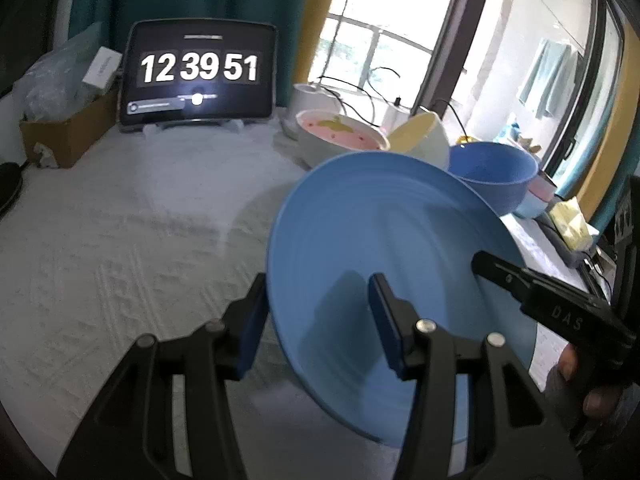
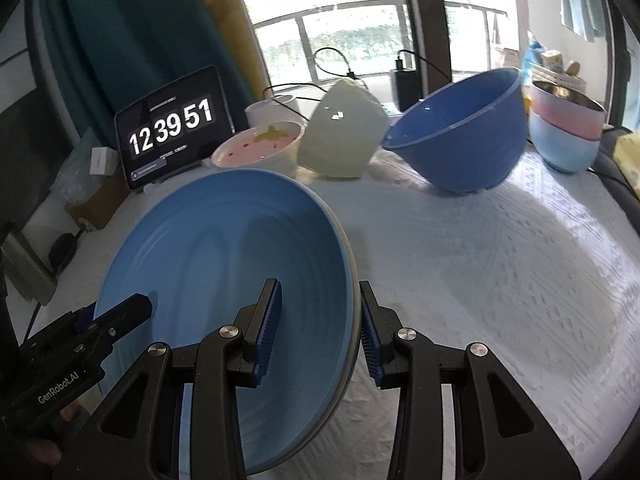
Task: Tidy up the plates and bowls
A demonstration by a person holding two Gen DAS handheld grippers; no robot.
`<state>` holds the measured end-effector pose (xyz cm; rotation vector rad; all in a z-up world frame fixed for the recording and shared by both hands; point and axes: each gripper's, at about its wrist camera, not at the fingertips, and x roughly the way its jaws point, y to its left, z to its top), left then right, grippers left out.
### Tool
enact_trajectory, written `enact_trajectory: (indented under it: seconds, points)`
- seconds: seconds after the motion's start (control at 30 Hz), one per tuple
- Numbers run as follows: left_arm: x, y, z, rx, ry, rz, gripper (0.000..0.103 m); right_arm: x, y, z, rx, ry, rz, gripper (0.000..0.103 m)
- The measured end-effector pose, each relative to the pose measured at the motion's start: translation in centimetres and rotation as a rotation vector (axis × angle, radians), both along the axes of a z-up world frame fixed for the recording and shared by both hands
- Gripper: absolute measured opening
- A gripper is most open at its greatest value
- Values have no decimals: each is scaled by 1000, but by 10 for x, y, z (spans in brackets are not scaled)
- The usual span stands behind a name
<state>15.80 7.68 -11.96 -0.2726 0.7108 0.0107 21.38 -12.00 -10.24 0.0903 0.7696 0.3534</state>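
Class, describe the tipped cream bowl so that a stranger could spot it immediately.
Start at the clock tablet at the back. Moving right, pass the pink-lined bowl; the cream bowl comes next, before the dark blue bowl. It alone is pale, faceted and lying on its side.

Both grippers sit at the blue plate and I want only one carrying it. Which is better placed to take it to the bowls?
Probably the right gripper: it straddles the blue plate rim on the side nearest the blue bowl. The left gripper straddles the far rim.
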Motion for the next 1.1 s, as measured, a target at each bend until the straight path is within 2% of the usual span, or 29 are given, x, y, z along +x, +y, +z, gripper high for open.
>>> enact_trajectory:
  seconds: [0.8,1.1]
  points:
    - [7,64,-3,-3,-12,134,51,34,74,-2,-3,19,100,40]
    - [15,73,-16,-10,39,152,51,45,86,-14,-12,65,122,40]
